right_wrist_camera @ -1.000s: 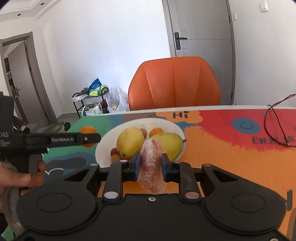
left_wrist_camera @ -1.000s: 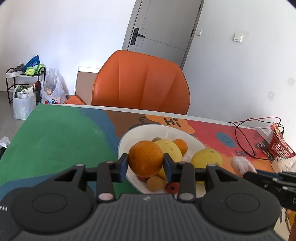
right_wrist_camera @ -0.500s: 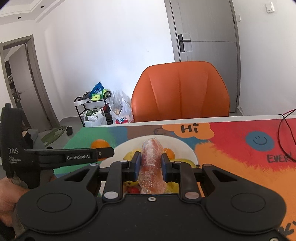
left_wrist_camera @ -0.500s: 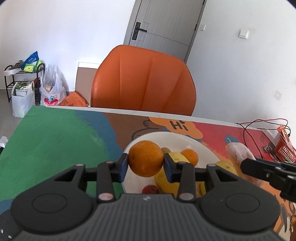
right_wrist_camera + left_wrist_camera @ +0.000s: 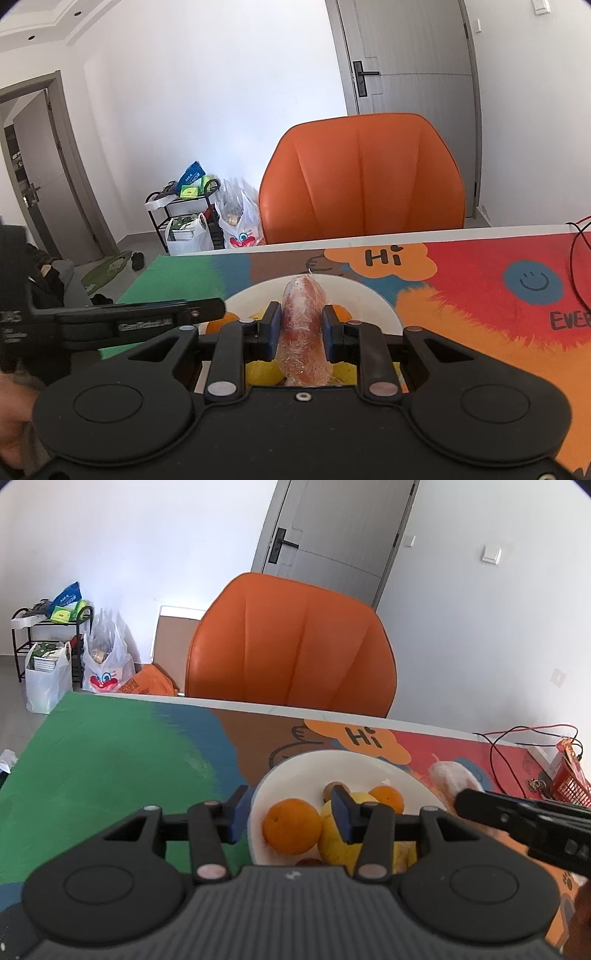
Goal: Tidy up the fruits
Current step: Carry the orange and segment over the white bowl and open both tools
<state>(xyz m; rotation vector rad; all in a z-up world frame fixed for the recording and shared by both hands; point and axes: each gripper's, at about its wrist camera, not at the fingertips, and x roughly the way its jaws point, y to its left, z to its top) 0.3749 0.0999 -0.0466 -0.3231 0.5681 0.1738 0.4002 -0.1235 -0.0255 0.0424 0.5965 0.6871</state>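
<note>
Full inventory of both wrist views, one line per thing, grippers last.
plate: 1, white, on the mat.
oranges: 2; large orange in the plate between the left gripper's open jaws, untouched; small orange further back.
yellow fruit: at least 1, in the plate; exact count unclear.
wrapped fruit: 1, reddish in clear film, over the plate.
table mat: 1, multicoloured, covers the table.
chair: 1, orange, behind the table.
wires: red and black, far right.
red basket: 1, right edge.
bags and rack: by the wall, left.
door: 1, grey.
left gripper: open, jaws just opened.
right gripper: shut on wrapped fruit.
</note>
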